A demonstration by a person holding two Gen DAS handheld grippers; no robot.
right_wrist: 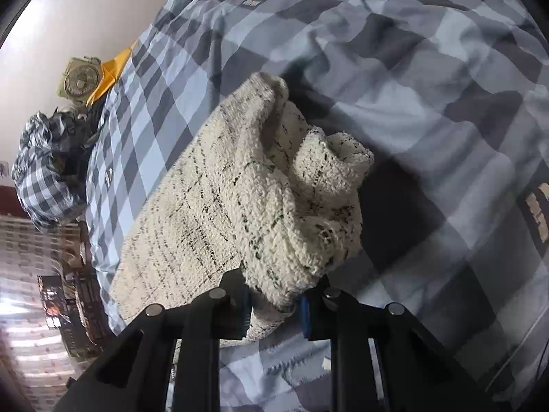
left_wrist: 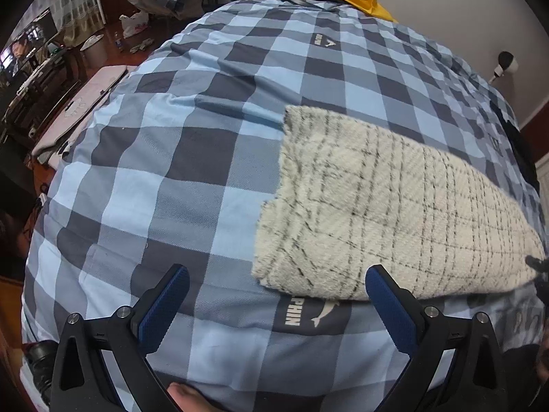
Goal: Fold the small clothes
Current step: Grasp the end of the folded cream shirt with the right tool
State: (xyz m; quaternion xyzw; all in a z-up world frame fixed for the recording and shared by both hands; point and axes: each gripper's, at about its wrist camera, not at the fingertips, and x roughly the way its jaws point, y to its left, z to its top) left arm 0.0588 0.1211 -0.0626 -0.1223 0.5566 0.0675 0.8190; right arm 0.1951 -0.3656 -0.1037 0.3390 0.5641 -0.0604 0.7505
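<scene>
My right gripper (right_wrist: pixel 274 304) clenched on bunched corner of cream garment (right_wrist: pixel 240 185), cloth lifting ahead of it off checked bed cover (right_wrist: pixel 429 110). My left gripper (left_wrist: pixel 276 286) released, above cover; garment (left_wrist: pixel 377 206) just ahead, to its right, lying flat.

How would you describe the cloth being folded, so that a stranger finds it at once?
Look at the bed with the blue checked cover. On it lies one cream knitted cloth with thin dark grid lines, one end pinched in the right gripper. It is the only pale, fuzzy thing on that cover.
</scene>
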